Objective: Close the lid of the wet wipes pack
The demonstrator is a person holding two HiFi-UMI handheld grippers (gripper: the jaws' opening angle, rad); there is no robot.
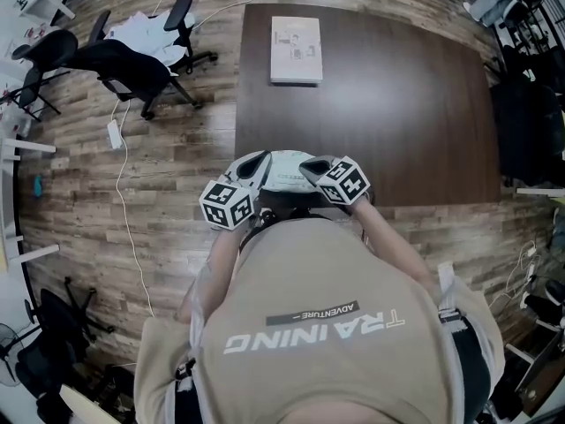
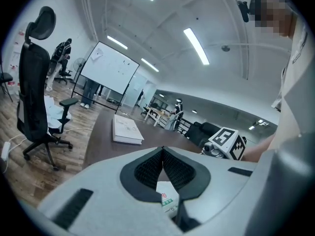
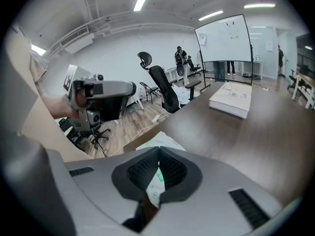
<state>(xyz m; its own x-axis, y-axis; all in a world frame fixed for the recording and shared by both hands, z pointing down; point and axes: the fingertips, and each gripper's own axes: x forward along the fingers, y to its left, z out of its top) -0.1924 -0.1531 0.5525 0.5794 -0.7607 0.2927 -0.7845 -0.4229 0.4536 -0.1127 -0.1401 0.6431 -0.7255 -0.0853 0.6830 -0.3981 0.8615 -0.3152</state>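
left tool (image 2: 162, 149) and right tool (image 3: 158, 150), both pressed together (tips meeting), hang over the wet wipes pack (image 1: 285, 170).

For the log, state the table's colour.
Dark brown table; shows best in the head view.

A dark bench (image 1: 397, 104) is set on a wood-plank floor (image 1: 168, 157); black office chairs (image 1: 132, 69) are grouped beside it. A whiteboard (image 2: 106, 69) is lit by ceiling strips (image 2: 196, 45), possibly fluorescent.
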